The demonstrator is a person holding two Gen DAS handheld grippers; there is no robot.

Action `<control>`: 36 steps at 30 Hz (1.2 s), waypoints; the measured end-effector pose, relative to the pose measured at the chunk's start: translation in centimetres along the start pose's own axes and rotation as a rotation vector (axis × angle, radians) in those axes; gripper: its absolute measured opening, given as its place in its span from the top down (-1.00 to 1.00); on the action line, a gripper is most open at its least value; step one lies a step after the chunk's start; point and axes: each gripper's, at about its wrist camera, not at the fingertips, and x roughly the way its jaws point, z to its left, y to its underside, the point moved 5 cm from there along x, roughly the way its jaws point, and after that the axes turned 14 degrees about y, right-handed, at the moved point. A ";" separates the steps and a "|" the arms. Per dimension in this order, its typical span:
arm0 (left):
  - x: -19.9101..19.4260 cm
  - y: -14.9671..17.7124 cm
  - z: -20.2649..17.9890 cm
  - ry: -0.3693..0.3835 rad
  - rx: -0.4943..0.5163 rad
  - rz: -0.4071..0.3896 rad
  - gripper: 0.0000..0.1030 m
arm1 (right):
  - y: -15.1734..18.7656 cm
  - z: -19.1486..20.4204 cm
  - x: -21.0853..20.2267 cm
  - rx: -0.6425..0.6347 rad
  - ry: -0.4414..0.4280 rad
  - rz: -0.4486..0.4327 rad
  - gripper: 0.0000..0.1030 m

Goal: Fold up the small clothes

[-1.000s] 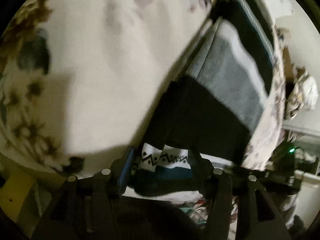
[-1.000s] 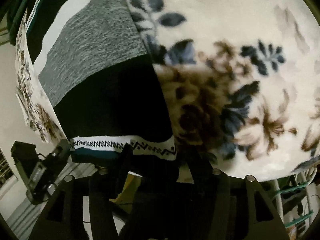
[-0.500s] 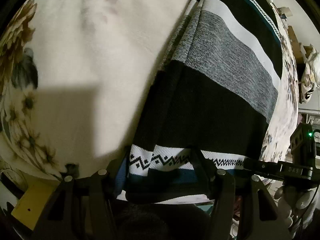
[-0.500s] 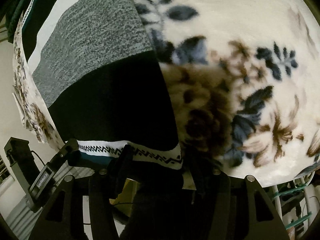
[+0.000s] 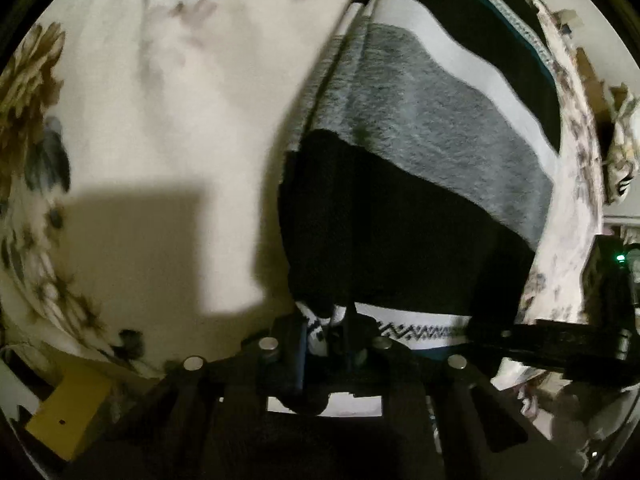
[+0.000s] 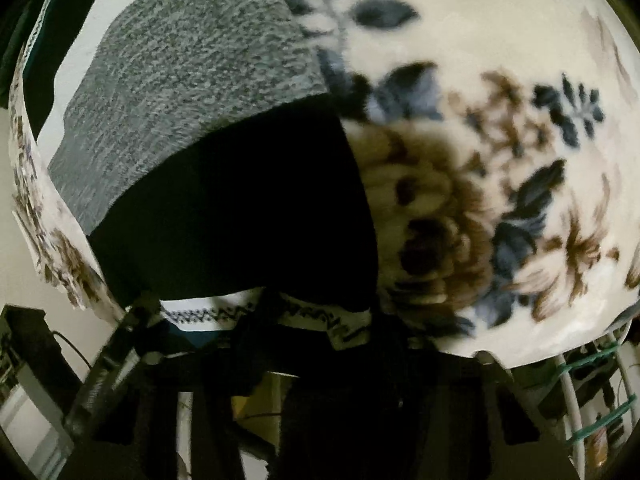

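Note:
A small striped garment (image 5: pixel 420 152) with black, grey and white bands and a zigzag hem lies on a cream floral blanket (image 5: pixel 160 100). My left gripper (image 5: pixel 324 330) is shut on the near left corner of its zigzag hem. In the right wrist view the garment (image 6: pixel 192 112) fills the left half. My right gripper (image 6: pixel 320 328) is shut on the hem's near right corner, which curls up between the fingers. The other gripper (image 5: pixel 560 344) shows at the right of the left wrist view, on the same hem.
The floral blanket (image 6: pixel 480 160) covers the whole surface and drops off at the near edge. A yellow box (image 5: pixel 68 416) sits below the edge at the left. White rails with green bands (image 6: pixel 592 392) stand below at the right.
My left gripper's fingers have closed together on the hem corner, bunching the cloth. The right gripper has closed on its corner too, and the hem has lifted and curled.

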 end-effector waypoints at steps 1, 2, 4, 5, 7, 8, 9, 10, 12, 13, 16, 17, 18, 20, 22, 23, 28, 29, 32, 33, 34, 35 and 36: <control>-0.2 0.0 0.0 0.009 -0.006 -0.005 0.79 | 0.1 0.3 -0.2 -0.001 -0.013 -0.006 0.64; -0.4 0.0 0.0 0.020 -0.014 -0.009 0.79 | 0.2 0.4 -0.4 -0.002 -0.015 -0.013 0.67; -1.4 0.1 0.3 0.058 -0.047 -0.021 0.80 | 0.6 0.6 -1.3 -0.009 -0.027 -0.037 0.72; -1.9 0.1 0.3 0.073 -0.056 -0.027 0.80 | 0.8 0.7 -1.9 -0.013 -0.044 -0.045 0.72; -3.5 0.0 0.3 0.110 -0.075 -0.041 0.80 | 1.2 1.0 -3.2 -0.024 -0.087 -0.065 0.73; -4.0 -0.1 0.2 0.120 -0.081 -0.045 0.81 | 1.4 1.0 -3.7 -0.026 -0.101 -0.072 0.73; -4.8 -0.2 0.0 0.137 -0.088 -0.051 0.81 | 1.6 1.1 -4.5 -0.028 -0.125 -0.080 0.73; -5.6 -0.3 -0.2 0.160 -0.092 -0.058 0.81 | 1.7 1.2 -5.3 -0.031 -0.141 -0.085 0.73; -6.9 -0.5 -0.6 0.180 -0.104 -0.067 0.81 | 1.9 1.4 -6.6 -0.028 -0.183 -0.092 0.73; -7.8 -0.8 -1.0 0.204 -0.111 -0.078 0.81 | 2.0 1.6 -7.5 -0.029 -0.201 -0.099 0.73; -9.7 -1.8 -2.1 0.264 -0.138 -0.112 0.81 | 1.8 2.1 -10.1 -0.024 -0.263 -0.128 0.73; -10.5 -2.5 -2.6 0.279 -0.138 -0.130 0.81 | 1.2 1.9 -11.3 -0.023 -0.283 -0.139 0.73; -11.1 -3.3 -3.4 0.296 -0.131 -0.148 0.81 | 0.9 2.0 -12.3 -0.019 -0.306 -0.151 0.73; -12.3 -5.0 -4.9 0.322 -0.107 -0.188 0.81 | -0.1 2.2 -14.9 -0.010 -0.349 -0.183 0.73; -13.1 -7.1 -6.3 0.356 -0.084 -0.225 0.81 | -1.5 2.7 -17.5 -0.002 -0.389 -0.226 0.73; -13.4 -8.2 -7.0 0.365 -0.072 -0.245 0.81 | -2.2 2.1 -18.7 -0.002 -0.402 -0.239 0.73; -14.3 -15.4 -10.5 0.432 -0.001 -0.330 0.81 | -7.4 1.8 -25.1 0.007 -0.454 -0.353 0.73; -14.5 -16.5 -10.9 0.435 0.016 -0.343 0.81 | -8.8 2.2 -26.5 0.008 -0.460 -0.384 0.73; -14.2 -21.6 -13.0 0.434 0.075 -0.382 0.81 | -12.9 2.3 -29.7 0.011 -0.465 -0.440 0.73; -14.0 -23.2 -13.4 0.438 0.081 -0.387 0.81 | -14.5 2.6 -30.7 0.016 -0.460 -0.457 0.73; -13.5 -25.2 -13.8 0.438 0.085 -0.391 0.81 | -16.1 2.9 -31.5 0.018 -0.458 -0.470 0.73; -13.3 -26.6 -14.0 0.435 0.089 -0.395 0.81 | -17.9 3.5 -32.3 0.019 -0.456 -0.479 0.73; -13.0 -28.3 -14.3 0.434 0.092 -0.398 0.81 | -19.4 3.6 -33.1 0.023 -0.448 -0.490 0.73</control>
